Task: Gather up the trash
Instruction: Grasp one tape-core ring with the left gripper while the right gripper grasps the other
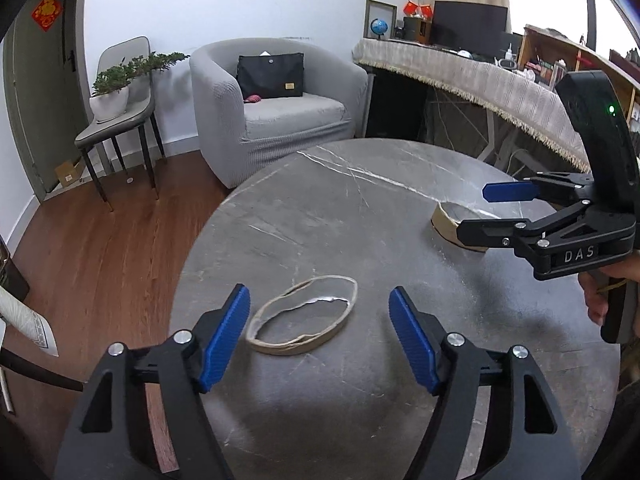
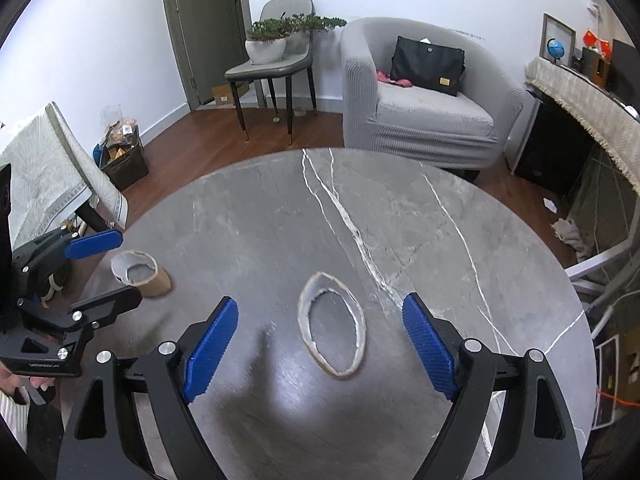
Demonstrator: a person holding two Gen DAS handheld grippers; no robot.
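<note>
Both of my claws hang over the round grey marble table (image 2: 460,240), each tipped down toward its top. My left gripper (image 1: 318,338) stands wide, its blue pads (image 1: 224,340) well apart with nothing between them; just ahead of the pads, flat on the stone, lies a thin flattened cardboard ring (image 1: 304,316), pale brown with a torn whitish inner edge. It touches neither pad. My right gripper (image 2: 320,350) is also spread wide and empty, and in its own view the same kind of ring (image 2: 332,324) lies on the table between and a little beyond its fingertips, apart from both. Whether these are one ring or two alike I cannot say for certain from the two views, though the layout suggests each claw faces its own. A second, taller piece, a short cardboard tube stub (image 2: 140,274) standing on its end with a ragged white lining, sits near the table's edge; in the right wrist view my left gripper comes in from the left with its open fingers either side of it, not touching. In the left wrist view a similar tube stub (image 1: 456,226) sits beside the other claw's lower finger. Beyond the table are a grey armchair (image 2: 420,112) with a black bag (image 2: 428,66) on its seat, a chair bearing a potted plant (image 2: 268,42), and a cloth-covered desk (image 1: 472,76).
</note>
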